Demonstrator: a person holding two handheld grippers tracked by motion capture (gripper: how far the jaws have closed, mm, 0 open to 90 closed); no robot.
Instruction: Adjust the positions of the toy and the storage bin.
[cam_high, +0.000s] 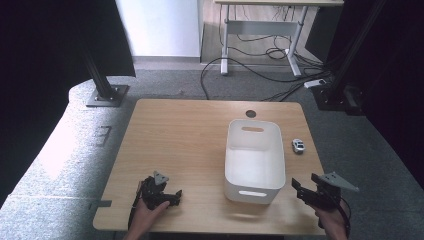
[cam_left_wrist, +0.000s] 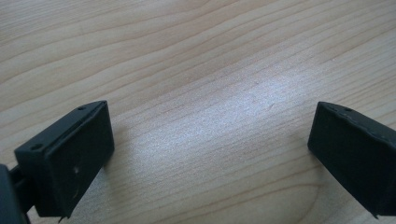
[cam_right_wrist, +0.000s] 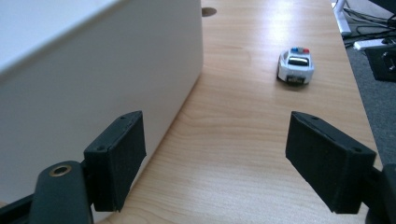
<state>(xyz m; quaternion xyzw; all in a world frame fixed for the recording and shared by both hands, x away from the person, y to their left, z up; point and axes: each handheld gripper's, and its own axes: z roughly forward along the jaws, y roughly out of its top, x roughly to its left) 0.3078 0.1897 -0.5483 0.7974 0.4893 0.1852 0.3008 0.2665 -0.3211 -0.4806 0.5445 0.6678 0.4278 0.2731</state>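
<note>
A small white toy police car sits on the wooden table, just right of a white plastic bin. In the right gripper view the car stands ahead with its rear toward me, and the bin's wall runs along the left. My right gripper is open by the bin's near right corner, nothing between its jaws. My left gripper rests low near the table's front left. It stands open over bare wood.
A round cable hole lies at the table's far edge behind the bin. The table's right edge runs close to the car. On the floor beyond are a desk frame, loose cables and black stand bases.
</note>
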